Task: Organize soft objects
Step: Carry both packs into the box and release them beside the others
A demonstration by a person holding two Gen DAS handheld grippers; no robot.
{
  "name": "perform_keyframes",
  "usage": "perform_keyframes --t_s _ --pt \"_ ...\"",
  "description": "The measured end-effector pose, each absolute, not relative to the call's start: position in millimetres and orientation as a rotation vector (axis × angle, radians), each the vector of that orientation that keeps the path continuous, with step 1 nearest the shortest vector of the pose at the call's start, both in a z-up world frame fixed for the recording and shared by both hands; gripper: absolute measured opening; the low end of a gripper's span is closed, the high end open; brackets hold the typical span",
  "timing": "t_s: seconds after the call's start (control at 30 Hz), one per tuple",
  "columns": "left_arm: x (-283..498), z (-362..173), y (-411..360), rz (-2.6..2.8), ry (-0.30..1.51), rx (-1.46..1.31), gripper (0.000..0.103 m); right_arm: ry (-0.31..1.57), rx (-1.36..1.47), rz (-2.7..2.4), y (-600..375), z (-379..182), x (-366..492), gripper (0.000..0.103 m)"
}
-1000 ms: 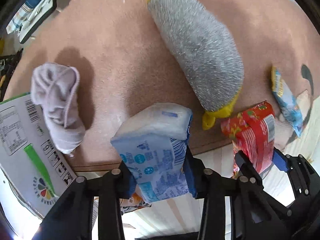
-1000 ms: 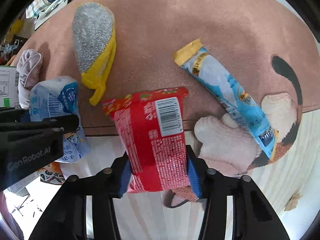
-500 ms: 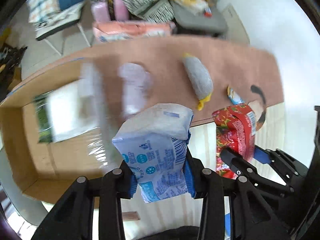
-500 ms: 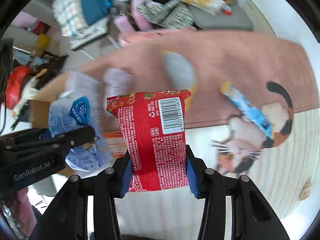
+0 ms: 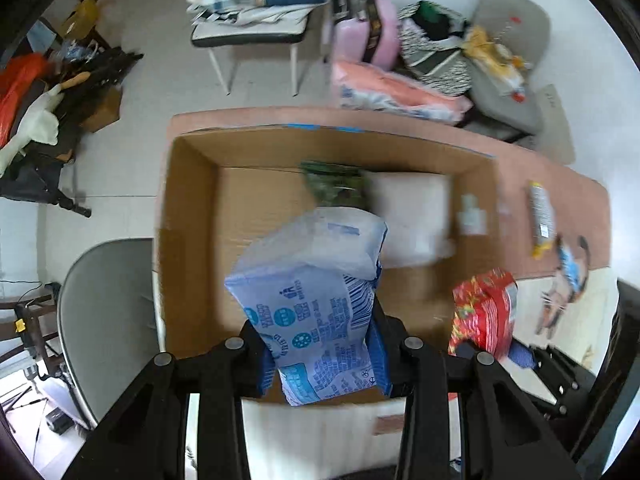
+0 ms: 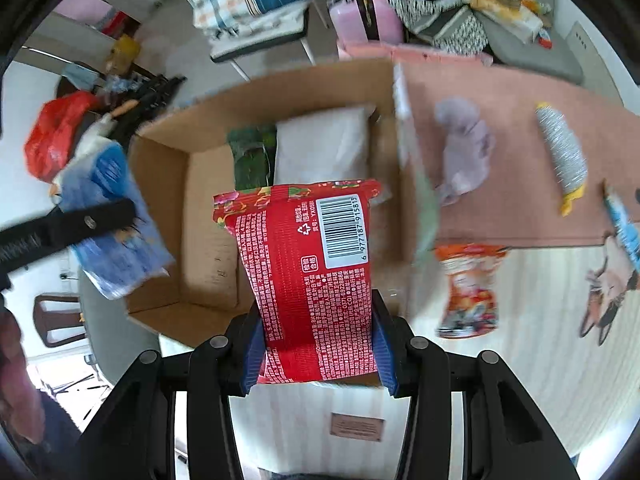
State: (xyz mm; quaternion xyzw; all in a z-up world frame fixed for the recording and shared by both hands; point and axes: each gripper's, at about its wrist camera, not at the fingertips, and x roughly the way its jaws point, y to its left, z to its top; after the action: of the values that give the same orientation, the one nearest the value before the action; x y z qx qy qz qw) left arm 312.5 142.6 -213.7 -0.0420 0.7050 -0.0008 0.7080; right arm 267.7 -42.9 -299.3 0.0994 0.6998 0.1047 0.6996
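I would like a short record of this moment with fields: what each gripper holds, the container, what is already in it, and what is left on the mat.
left gripper: shut on blue packet, above the box
right gripper: shut on red packet, above the box's near edge
container: open cardboard box
already inside: green packet, white pack
left on pink mat: lilac cloth, grey-and-yellow mitt, light blue packet
beside the box: orange packet
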Motion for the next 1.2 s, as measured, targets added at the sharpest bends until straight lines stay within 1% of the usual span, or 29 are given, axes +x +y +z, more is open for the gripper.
perform_keyframes --t_s 0.2,0.33,0.57,0.7,0.73,0.77,0.8,0.83,0.87,0.9,0.93,0.97,1.03,1.07,1.1,1.13,1.2 --pt "354 -270 177 -0.023 1.656 -0.123 0.035 1.636 0.186 0.164 -11 -350 275 0.048" --pt "377 -306 179 -0.026 1.711 -0.094 0.035 1.663 0.157 0.134 -1 -370 281 0.048" --pt "393 -344 171 -0.069 1.757 -0.036 0.035 1.692 0.118 0.111 19 -391 288 0.048" --pt "396 -355 170 -0.071 1.782 -0.006 0.045 1.716 0.109 0.101 24 -398 290 0.05" --pt "396 -356 172 -0.069 1.798 -0.022 0.046 1.728 0.107 0.102 27 -400 291 0.053" --pt "397 -357 174 -0.072 1.809 -0.042 0.053 1.733 0.107 0.107 30 -401 294 0.057" --pt "397 -356 175 -0.076 1.816 -0.055 0.062 1.733 0.112 0.11 32 -400 296 0.068" --pt "396 -352 177 -0.073 1.812 -0.064 0.066 1.731 0.115 0.111 34 -398 298 0.075" --pt "395 -347 178 -0.065 1.802 -0.06 0.073 1.728 0.12 0.116 36 -395 298 0.075" --pt "395 -344 179 -0.061 1.795 -0.054 0.078 1.722 0.117 0.118 39 -389 299 0.075" --pt "395 -340 179 -0.057 1.786 -0.051 0.08 1.714 0.113 0.121 41 -383 300 0.077" --pt "394 -335 181 -0.056 1.775 -0.058 0.084 1.711 0.111 0.124 40 -379 300 0.078" --pt "389 -320 183 -0.061 1.751 -0.072 0.089 1.695 0.106 0.126 43 -367 301 0.086" --pt "386 -312 183 -0.067 1.736 -0.077 0.095 1.682 0.104 0.125 44 -360 302 0.09" --pt "382 -304 183 -0.071 1.719 -0.079 0.101 1.668 0.101 0.123 45 -354 303 0.098" --pt "376 -294 183 -0.072 1.701 -0.076 0.102 1.657 0.098 0.122 40 -352 305 0.103" --pt "363 -276 182 -0.07 1.657 -0.079 0.102 1.63 0.08 0.115 40 -338 304 0.103"
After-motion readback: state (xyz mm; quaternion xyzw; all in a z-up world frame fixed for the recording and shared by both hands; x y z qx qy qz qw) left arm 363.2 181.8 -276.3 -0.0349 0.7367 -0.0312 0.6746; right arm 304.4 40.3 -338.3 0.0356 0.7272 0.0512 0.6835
